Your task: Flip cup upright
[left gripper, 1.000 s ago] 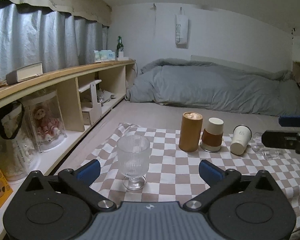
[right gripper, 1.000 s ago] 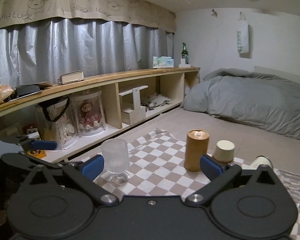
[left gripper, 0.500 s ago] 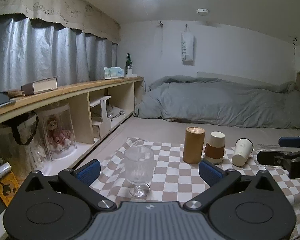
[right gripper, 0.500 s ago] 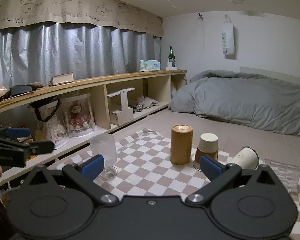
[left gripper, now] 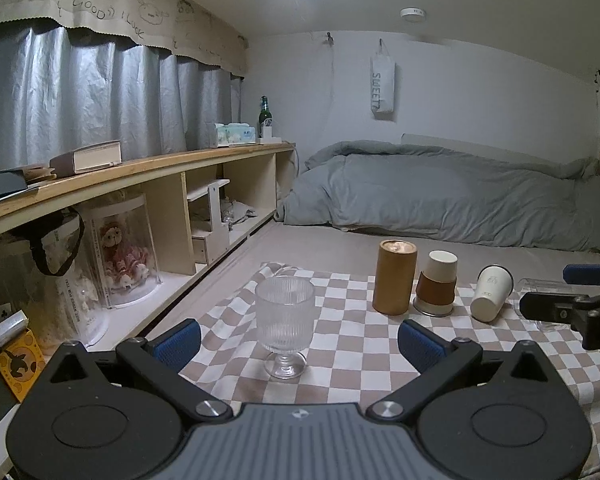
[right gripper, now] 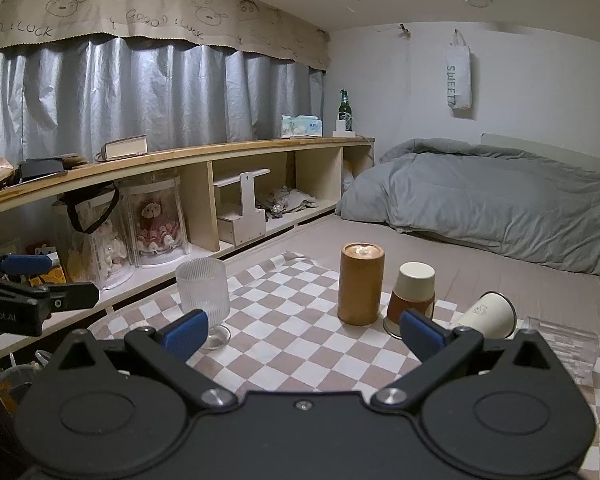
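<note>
Right gripper (right gripper: 302,334) wide open, empty; left gripper (left gripper: 298,338) likewise. White paper cup (right gripper: 489,316) lies tipped, right of brown canister (right gripper: 360,284), sleeved cup between. Risk: light cup rolls or crushes under pinch.

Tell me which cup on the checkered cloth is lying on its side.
The white paper cup, right of the others. It lies tipped with its mouth showing; the ribbed glass goblet stands upright and the brown-sleeved cup stands mouth-down.
</note>
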`<state>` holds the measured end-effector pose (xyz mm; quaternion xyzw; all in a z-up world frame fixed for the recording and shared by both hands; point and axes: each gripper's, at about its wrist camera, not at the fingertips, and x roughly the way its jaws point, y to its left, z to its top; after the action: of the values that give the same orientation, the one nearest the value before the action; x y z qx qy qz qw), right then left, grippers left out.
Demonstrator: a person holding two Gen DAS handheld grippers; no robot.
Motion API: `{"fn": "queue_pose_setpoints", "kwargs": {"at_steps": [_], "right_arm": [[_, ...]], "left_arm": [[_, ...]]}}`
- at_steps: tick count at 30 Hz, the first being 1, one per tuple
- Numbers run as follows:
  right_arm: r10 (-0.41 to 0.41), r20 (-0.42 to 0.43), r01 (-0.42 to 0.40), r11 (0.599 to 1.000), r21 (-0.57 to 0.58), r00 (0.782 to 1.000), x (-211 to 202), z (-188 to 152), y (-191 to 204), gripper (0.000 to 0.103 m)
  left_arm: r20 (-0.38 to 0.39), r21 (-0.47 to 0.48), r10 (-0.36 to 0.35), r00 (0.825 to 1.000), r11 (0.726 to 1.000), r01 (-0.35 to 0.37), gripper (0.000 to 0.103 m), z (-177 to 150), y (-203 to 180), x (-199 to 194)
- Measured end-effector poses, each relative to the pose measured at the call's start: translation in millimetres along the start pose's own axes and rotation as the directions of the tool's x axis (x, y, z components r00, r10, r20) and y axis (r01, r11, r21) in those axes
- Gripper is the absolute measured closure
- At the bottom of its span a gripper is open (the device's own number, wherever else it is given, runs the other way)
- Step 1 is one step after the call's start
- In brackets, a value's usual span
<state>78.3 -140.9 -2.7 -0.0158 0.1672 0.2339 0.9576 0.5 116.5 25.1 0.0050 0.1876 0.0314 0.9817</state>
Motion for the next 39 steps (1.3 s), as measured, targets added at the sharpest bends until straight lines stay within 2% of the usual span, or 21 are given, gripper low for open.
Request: {"fn": "queue_pose_setpoints", "kwargs": {"at_steps": [39], "right_arm": [[0.013, -0.008, -0.014, 1.0, -0.023, 1.0, 1, -3, 2, 0.0]], "left_arm": [[-0.014, 0.012, 0.01, 1.0, 1.0, -0.01, 0.0, -3, 9, 1]]}}
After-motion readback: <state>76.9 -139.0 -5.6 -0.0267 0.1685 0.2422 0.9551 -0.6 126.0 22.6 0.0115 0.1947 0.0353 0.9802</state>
